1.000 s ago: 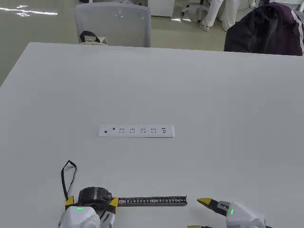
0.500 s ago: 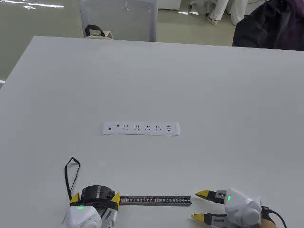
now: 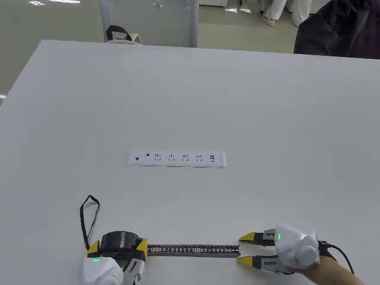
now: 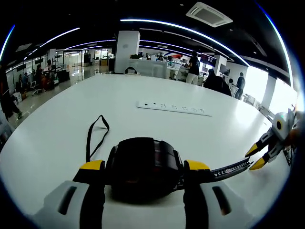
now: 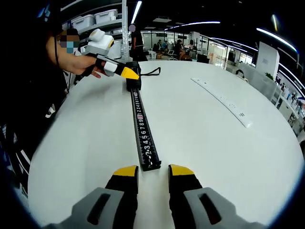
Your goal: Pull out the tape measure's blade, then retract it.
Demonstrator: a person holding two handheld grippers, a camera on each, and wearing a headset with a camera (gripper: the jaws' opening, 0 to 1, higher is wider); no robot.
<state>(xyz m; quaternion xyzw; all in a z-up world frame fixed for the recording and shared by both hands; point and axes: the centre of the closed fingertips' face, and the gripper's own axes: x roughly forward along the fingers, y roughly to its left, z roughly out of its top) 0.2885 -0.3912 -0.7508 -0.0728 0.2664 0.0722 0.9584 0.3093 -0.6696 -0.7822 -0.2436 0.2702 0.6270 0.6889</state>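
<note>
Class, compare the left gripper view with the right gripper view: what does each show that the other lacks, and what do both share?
Left gripper view: the tape measure case up close, clamped in the left gripper. Right gripper view: the blade along its whole drawn length, ending just ahead of the open right gripper, and a hand. Both: the strap, power strip and white table.

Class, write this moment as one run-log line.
left gripper: shut on tape measure | blade: out, flat on table | right gripper: open at blade tip
</note>
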